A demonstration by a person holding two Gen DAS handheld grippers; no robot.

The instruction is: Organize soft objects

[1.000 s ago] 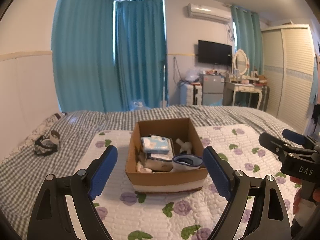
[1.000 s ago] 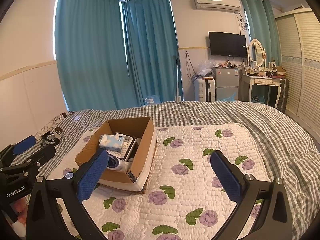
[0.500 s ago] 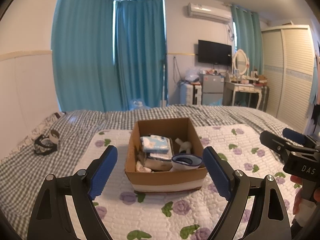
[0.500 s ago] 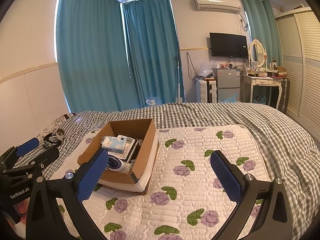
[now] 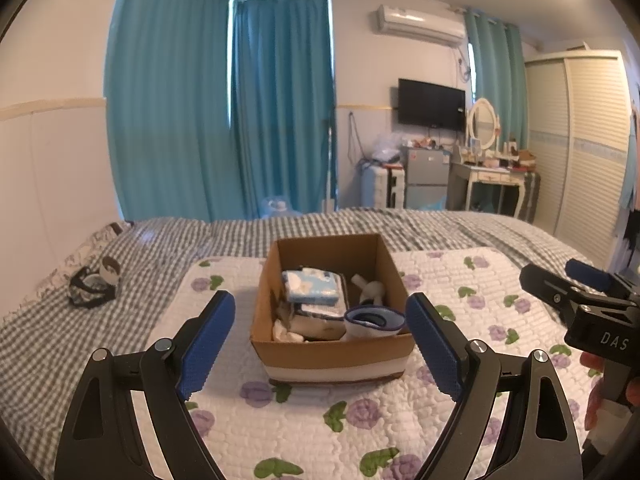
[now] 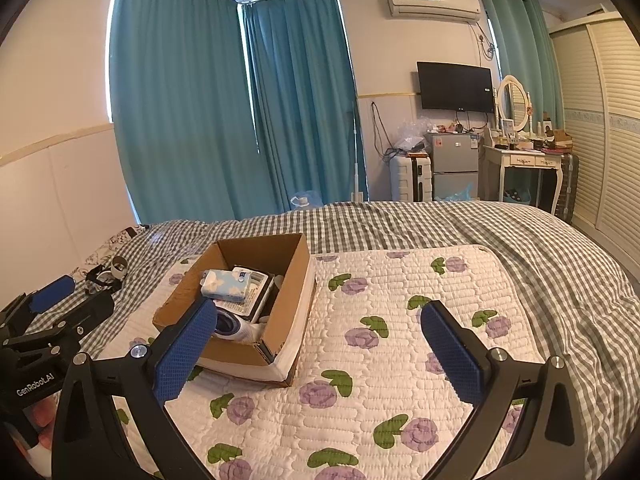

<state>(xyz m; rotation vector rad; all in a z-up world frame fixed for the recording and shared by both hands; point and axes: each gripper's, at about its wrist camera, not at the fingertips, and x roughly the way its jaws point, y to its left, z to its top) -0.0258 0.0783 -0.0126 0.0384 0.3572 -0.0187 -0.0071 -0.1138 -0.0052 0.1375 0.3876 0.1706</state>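
Left gripper (image 5: 320, 336) hangs above the floral quilt (image 5: 360, 408), jaws spread wide, nothing between the pads. Cardboard box (image 5: 332, 350) sits at 12 o'clock from it, framed between the two blue fingers (image 5: 206, 338) in left wrist view, not touching either.

Inside the box: light-blue tissue pack (image 5: 314, 287) on top of a stack toward the 11 o'clock side, a blue-rimmed white sock (image 5: 372, 320) at the near-right corner, a pale soft item (image 5: 370, 288) toward 1 o'clock at the back; what it is can't be told.

Right gripper (image 6: 320, 348) also has jaws spread, empty, over the quilt (image 6: 400, 360). From its view the box (image 6: 236, 344) lies at approx 10 o'clock, partly behind the left-hand fingertip (image 6: 186, 352); tissue pack (image 6: 226, 282) and sock (image 6: 236, 326) show in it.

Quilt lies on a gray checked bed (image 6: 540, 248). Small dark bundle w/ a white roll (image 5: 94, 284) rests on the bed at 9 o'clock, well apart from the box. Teal curtains (image 5: 224, 112) at the far wall.
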